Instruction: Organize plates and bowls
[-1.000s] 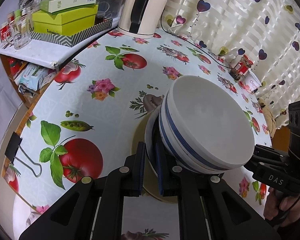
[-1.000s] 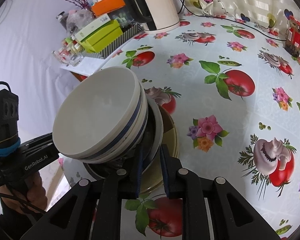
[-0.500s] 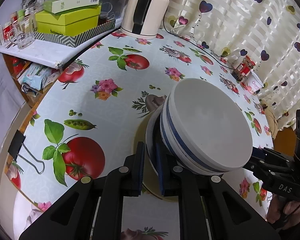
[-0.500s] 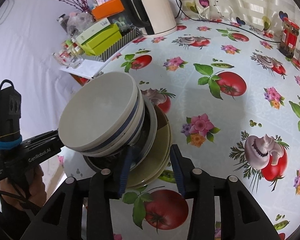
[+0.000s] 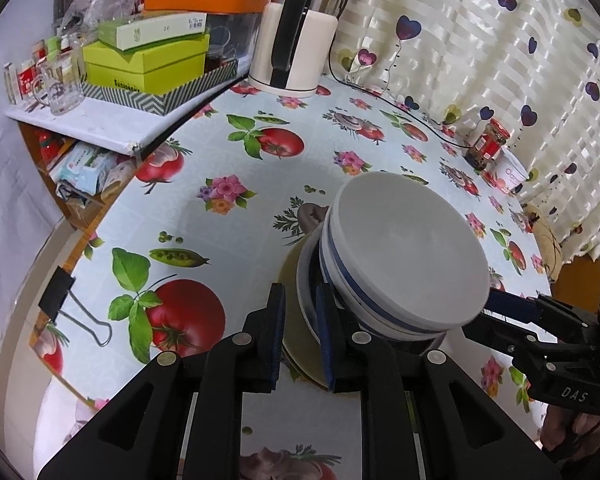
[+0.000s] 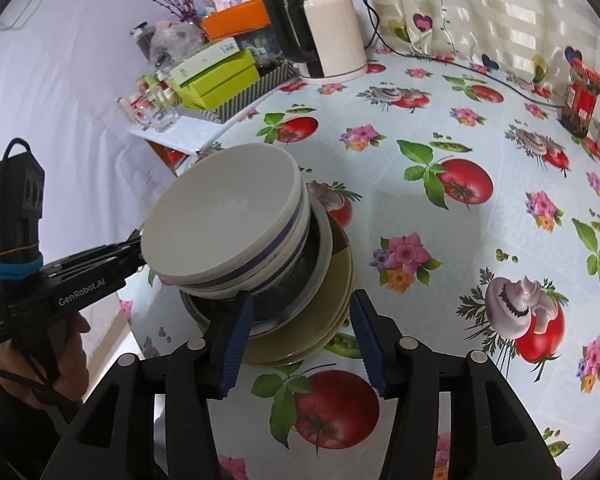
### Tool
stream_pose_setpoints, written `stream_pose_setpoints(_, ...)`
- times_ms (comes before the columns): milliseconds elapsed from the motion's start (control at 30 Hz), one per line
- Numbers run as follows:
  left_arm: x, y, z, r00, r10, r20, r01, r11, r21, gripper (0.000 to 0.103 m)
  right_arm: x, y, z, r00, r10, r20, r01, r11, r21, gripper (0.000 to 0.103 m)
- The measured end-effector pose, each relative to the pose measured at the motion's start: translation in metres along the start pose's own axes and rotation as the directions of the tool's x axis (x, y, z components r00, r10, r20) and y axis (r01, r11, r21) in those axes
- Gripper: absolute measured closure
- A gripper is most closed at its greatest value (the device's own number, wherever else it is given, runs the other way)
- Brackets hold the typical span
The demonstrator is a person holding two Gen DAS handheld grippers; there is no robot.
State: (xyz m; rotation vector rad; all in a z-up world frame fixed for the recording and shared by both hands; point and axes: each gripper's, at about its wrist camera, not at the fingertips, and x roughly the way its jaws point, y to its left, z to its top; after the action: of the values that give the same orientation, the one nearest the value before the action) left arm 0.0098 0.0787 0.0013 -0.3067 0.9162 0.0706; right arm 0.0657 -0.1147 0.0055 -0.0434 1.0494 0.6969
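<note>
A stack of dishes stands on the table: white bowls with blue bands [image 5: 404, 256] [image 6: 224, 220] on a dark-centred bowl with a white rim [image 6: 296, 292], all on olive-green plates [image 6: 320, 320] [image 5: 290, 284]. My left gripper [image 5: 300, 312] has its jaws on either side of the stack's rim, slightly parted; contact is not clear. My right gripper [image 6: 300, 312] is open, its fingers spread on either side of the plates' near edge, touching nothing. The right gripper also shows in the left wrist view [image 5: 512, 308].
The table has a tomato and flower oilcloth [image 6: 460, 240]. A white kettle [image 6: 328, 28] and boxes [image 5: 144, 64] stand at the back. A red-lidded jar [image 5: 488, 144] and a white cup [image 5: 510, 170] stand by the curtain. A binder clip [image 5: 68, 304] grips the cloth's edge.
My right gripper has opened wide and let go of the stack's rim. My left gripper's jaws have parted a little. The stack has settled onto the table.
</note>
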Motion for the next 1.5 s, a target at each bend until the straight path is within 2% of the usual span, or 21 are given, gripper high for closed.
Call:
stream_pose_setpoints(500, -0.033, -0.025, -0.013, 0.997, 0.045, 0.065, -0.05, 0.997, 0.066, 0.086, -0.024, 0.021, -0.013, 0.998, -0.028, 0.056, 0.031, 0.998, -0.061, 0.034)
stream_pose_setpoints(1100, -0.069, -0.044, -0.031, 0.989, 0.056, 0.136, -0.072, 0.99, 0.119, 0.086, -0.063, 0.056, -0.033, 0.987, -0.08, 0.138, 0.099, 0.986, -0.136, 0.03)
stream_pose_setpoints(1367, -0.062, -0.043, -0.037, 0.992, 0.043, 0.116, -0.057, 0.992, 0.116, 0.086, -0.059, 0.062, -0.038, 0.987, -0.093, 0.127, 0.111, 0.983, -0.146, 0.029)
stream_pose_setpoints(1500, -0.053, -0.041, -0.04, 0.994, 0.062, 0.094, -0.072, 0.991, 0.111, 0.086, -0.052, 0.061, -0.04, 0.988, -0.102, 0.112, 0.118, 0.983, -0.144, 0.029)
